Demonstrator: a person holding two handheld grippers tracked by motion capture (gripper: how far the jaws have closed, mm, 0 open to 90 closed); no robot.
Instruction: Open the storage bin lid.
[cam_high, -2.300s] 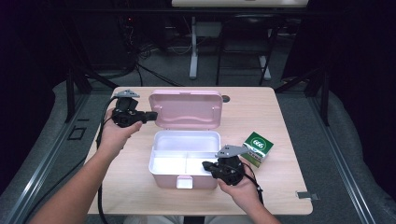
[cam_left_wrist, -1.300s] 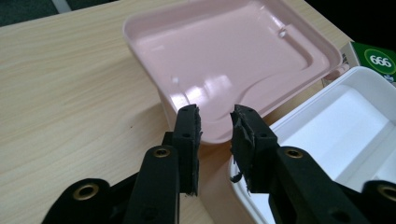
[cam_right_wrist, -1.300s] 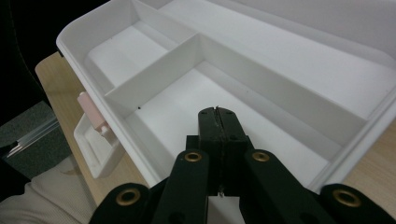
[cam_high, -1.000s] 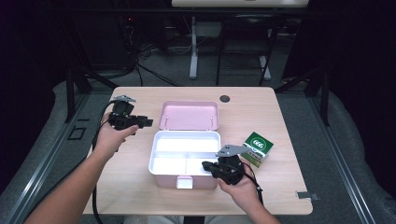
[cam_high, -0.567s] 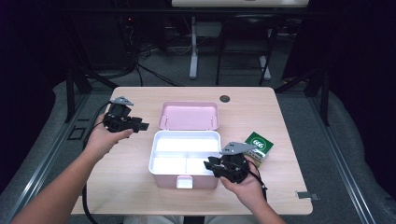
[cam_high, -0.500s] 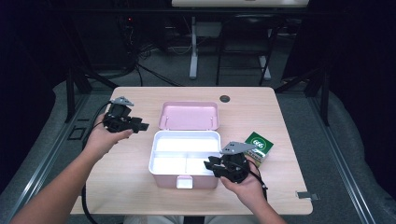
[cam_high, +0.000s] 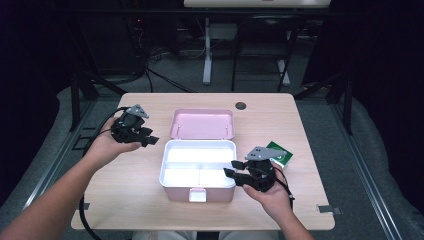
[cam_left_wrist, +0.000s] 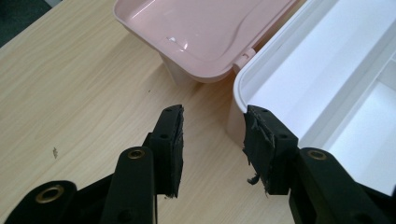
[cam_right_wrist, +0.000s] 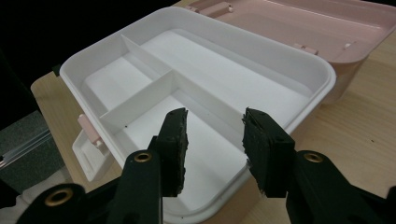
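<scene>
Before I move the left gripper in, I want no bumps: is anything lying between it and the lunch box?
Nothing visible is. Bare table lies between the left gripper and the lunch box; its open jaws are empty, and the pink lid leans back.

A white tray (cam_high: 198, 170) with a pink lid (cam_high: 202, 124) is seen on pale wood-grain table (cam_high: 150, 200); a green packet (cam_high: 278, 153) is seen.

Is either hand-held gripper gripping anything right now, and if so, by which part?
Nothing is held. The left hand-held gripper is open beside the white box; the right hand-held gripper is open over the box's rim, touching nothing visible.
</scene>
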